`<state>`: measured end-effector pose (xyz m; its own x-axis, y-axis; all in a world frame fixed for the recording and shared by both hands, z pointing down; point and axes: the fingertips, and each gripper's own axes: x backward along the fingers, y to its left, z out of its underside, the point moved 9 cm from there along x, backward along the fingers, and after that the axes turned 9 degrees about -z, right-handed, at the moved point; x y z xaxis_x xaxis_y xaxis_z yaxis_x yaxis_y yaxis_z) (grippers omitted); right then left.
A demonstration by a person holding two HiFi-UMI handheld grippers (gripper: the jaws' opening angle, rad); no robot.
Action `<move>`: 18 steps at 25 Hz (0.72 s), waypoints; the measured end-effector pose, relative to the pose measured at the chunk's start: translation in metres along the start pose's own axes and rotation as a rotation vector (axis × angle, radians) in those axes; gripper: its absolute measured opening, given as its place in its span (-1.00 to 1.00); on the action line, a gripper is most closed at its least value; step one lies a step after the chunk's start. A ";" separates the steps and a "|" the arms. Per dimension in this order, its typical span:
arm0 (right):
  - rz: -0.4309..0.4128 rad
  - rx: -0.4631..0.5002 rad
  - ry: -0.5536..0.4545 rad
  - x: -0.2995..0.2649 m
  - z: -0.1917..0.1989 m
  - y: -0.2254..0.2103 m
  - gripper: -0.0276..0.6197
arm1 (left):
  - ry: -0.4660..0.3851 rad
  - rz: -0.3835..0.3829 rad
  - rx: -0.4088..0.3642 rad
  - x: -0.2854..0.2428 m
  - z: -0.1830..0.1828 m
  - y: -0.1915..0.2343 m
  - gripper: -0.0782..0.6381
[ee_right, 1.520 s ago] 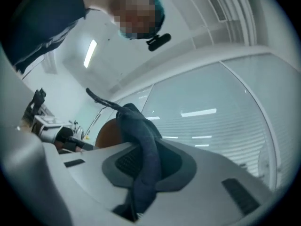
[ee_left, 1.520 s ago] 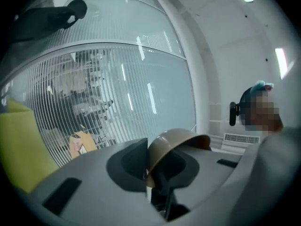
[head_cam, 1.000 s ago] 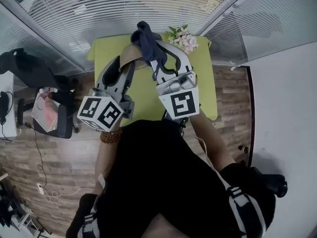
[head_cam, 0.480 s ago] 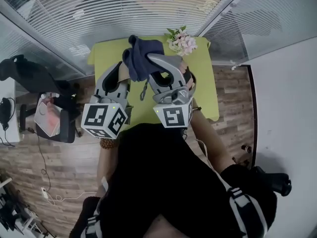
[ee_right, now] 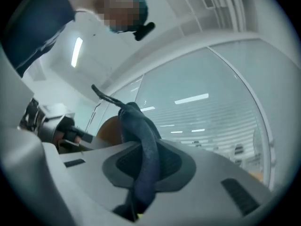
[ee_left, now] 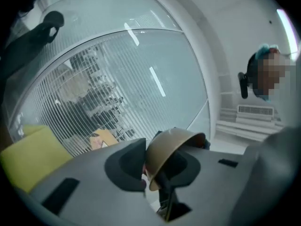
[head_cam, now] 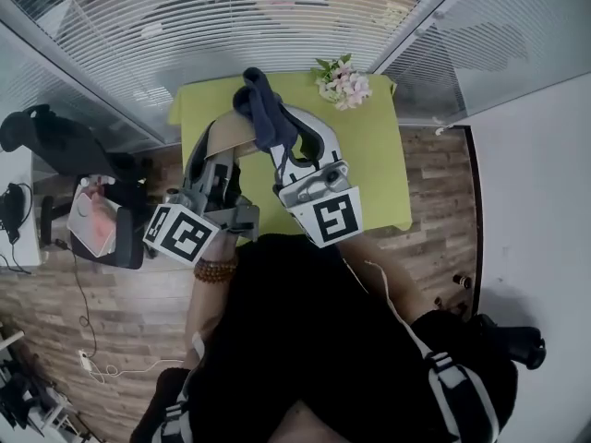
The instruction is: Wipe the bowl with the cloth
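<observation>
the brown bowl (ee_left: 171,147) was held up in the air, above the green bench (head_cam: 374,164), with its rim pinched between the fingers of the left gripper (ee_left: 151,169). those fingers had just been eased a little apart, yet the rim was seen between them, touched on both sides. the bowl was tilted onto its side. the dark blue cloth (ee_right: 146,147) was clamped by the right gripper (ee_right: 149,171), whose fingers were pressed nearly together on it. a bunched fold of the cloth stood up past the fingertips, just beside the bowl; whether the two touched could not be told. both grippers were raised side by side over the bench. a small bunch of flowers (head_cam: 342,79) was seen at the bench's far right corner, well apart from the bowl.
</observation>
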<state>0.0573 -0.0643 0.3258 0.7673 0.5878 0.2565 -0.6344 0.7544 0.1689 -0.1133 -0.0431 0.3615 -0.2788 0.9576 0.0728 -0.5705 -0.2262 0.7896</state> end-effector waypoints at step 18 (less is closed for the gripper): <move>-0.189 0.757 0.349 -0.004 0.025 0.006 -0.79 | 0.170 -0.160 -0.742 -0.018 0.025 0.009 -0.50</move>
<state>0.0483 -0.0698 0.3492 0.7730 0.6216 -0.1272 -0.2890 0.5233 0.8017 -0.0939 -0.0579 0.3828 -0.2300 0.9617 -0.1489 -0.9649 -0.2055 0.1633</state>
